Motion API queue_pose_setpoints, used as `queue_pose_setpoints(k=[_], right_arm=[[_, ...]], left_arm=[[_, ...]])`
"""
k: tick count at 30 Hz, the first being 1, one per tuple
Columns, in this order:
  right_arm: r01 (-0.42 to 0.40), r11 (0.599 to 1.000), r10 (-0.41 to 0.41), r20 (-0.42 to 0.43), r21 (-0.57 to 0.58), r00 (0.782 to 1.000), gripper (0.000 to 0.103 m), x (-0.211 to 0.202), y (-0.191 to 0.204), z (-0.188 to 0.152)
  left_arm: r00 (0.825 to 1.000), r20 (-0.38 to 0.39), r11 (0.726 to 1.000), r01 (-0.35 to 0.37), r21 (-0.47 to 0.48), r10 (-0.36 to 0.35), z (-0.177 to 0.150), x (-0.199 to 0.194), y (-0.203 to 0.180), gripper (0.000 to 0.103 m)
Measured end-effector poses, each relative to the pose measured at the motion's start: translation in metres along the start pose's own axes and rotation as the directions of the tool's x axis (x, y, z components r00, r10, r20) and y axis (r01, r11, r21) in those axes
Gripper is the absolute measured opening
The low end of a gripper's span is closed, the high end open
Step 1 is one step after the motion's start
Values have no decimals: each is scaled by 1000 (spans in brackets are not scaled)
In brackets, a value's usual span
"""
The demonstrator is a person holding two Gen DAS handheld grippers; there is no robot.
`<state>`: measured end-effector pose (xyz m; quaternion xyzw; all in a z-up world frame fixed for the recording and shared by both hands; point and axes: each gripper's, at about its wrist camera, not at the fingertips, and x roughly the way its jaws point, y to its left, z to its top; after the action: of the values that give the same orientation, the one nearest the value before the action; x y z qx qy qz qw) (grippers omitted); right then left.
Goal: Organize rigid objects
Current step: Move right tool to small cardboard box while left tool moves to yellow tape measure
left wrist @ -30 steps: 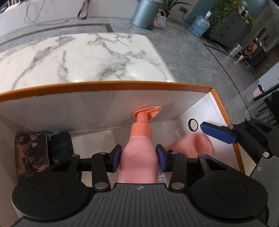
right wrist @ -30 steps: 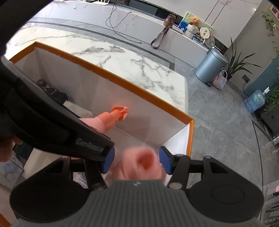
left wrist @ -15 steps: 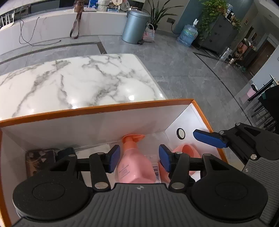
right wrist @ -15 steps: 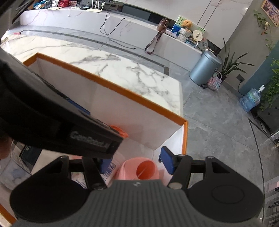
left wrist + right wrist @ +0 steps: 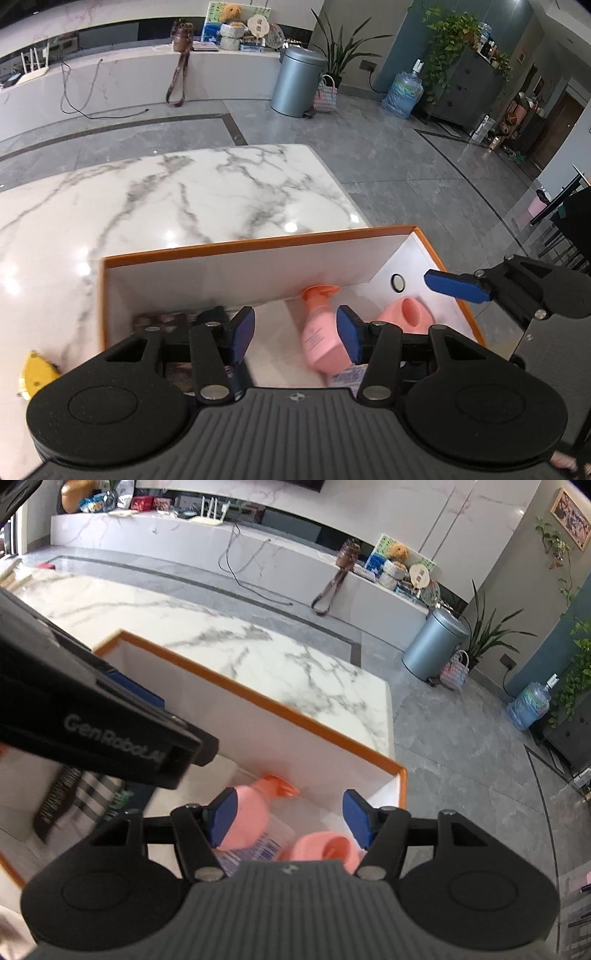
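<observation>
Fingers of the left gripper (image 5: 295,334) are parted, with nothing pressed between the blue pads; the pink pump bottle (image 5: 320,341) is seen beyond them, lying on the floor of the orange-rimmed box (image 5: 255,242), pump head toward the far wall. Jaws of the right gripper (image 5: 290,819) are opening, and no object is clamped between them; the pink cup (image 5: 325,849) is seen below, on its side, mouth facing up and outward, beside the bottle in the box's right end. Both items are judged released and deposited. They are probably laid side by side at this end because the left end is already occupied by a dark patterned item (image 5: 159,321) and another dark object, too obscured to identify. The box is set on a marble table (image 5: 184,199), near its right edge. A yellow object (image 5: 35,373) is noted outside the box at lower left; it is possibly a remaining item, though this cannot be confirmed. Both grippers are held angled downward above the box opening.
</observation>
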<state>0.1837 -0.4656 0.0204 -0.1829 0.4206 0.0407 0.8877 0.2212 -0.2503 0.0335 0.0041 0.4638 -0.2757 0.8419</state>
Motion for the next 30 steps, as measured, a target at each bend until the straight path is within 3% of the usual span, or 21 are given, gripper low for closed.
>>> queue_pose_setpoints(k=[8, 15, 20, 30], right_arm=[[-91, 996, 91, 54, 2, 994, 63, -32, 30, 22], [-202, 979, 203, 86, -23, 975, 62, -49, 67, 41], [-259, 963, 264, 80, -69, 961, 55, -51, 100, 52], [-324, 938, 329, 30, -121, 944, 55, -40, 152, 61]], left_arm=[[998, 38, 999, -41, -24, 42, -8, -47, 31, 58], [993, 51, 994, -103, -34, 105, -22, -77, 57, 58], [987, 51, 988, -148, -46, 150, -36, -92, 77, 58], [983, 33, 975, -176, -136, 182, -58, -99, 118, 62]])
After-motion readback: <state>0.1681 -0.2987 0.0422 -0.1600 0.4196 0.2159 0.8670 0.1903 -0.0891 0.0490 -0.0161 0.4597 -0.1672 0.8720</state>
